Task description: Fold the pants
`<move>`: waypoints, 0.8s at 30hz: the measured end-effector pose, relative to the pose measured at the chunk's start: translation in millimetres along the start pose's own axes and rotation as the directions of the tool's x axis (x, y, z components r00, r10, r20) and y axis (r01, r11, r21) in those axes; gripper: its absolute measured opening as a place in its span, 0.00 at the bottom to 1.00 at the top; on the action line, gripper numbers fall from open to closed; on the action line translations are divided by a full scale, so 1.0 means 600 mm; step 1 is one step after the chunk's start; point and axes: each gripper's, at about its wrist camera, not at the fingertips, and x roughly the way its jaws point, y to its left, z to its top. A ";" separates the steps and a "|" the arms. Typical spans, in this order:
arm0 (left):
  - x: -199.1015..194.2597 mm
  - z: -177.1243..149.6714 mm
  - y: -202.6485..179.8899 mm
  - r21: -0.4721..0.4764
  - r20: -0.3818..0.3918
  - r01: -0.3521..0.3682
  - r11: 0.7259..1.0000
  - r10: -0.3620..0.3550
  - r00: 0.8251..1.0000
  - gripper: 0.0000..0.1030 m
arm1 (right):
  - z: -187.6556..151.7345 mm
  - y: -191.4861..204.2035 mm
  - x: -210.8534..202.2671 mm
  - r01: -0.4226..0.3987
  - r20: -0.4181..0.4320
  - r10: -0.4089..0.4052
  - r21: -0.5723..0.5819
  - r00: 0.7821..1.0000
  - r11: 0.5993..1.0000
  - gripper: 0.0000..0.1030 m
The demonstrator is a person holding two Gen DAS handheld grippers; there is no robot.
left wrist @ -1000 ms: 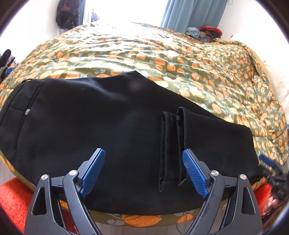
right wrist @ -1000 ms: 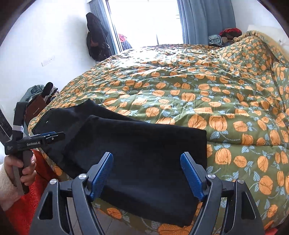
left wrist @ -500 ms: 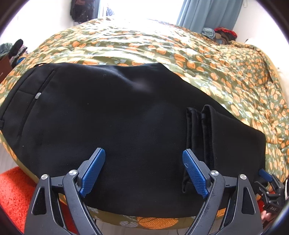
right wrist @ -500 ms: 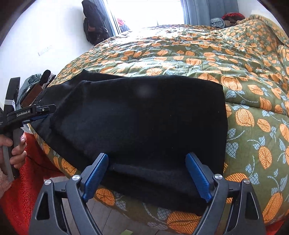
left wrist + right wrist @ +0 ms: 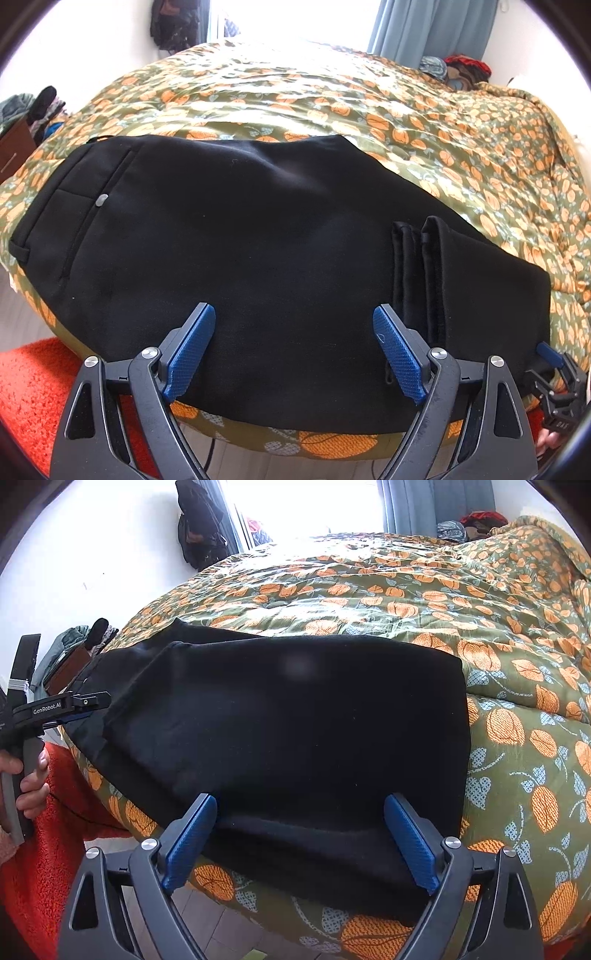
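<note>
Both claws, left claw [image 5: 293,349] and right claw [image 5: 300,838], gape wide and empty over the half-folded black trousers [image 5: 240,258]; next, the right must seemingly pinch the folded edge.

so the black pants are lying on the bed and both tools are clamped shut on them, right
Not quite. The black pants do lie on the bed, but the left tool and right tool are both open, as each wrist view shows.

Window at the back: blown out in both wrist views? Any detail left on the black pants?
Left wrist: window clipped white, sheen on the bedspread; pants keep pocket seams and button. Right wrist: window also clipped; pants near-featureless black with one pale smudge. Heavy fisheye bending in both.
</note>
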 end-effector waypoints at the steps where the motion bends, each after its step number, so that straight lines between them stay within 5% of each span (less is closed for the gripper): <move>1: -0.001 0.000 0.003 -0.008 0.001 0.002 1.000 -0.002 1.000 0.86 | 0.000 0.001 0.000 0.000 -0.001 0.000 -0.001 1.000 1.000 0.90; 9: -0.006 0.004 0.008 -0.019 0.011 -0.001 1.000 0.001 1.000 0.86 | -0.010 0.036 0.016 0.084 -0.024 -0.088 -0.136 0.996 0.987 1.00; 16: -0.011 0.005 0.011 -0.018 0.023 0.001 1.000 0.000 1.000 0.86 | -0.001 0.021 -0.003 0.034 0.007 -0.033 -0.075 0.999 0.997 1.00; 20: -0.017 0.005 0.020 -0.031 0.032 0.006 1.000 -0.005 0.999 0.86 | 0.004 0.019 -0.035 0.000 0.061 0.003 -0.047 0.998 0.999 1.00; 24: -0.015 0.007 0.031 -0.049 0.029 0.003 0.999 -0.001 1.000 0.86 | 0.013 0.008 -0.078 0.056 0.175 -0.049 -0.034 0.983 0.998 1.00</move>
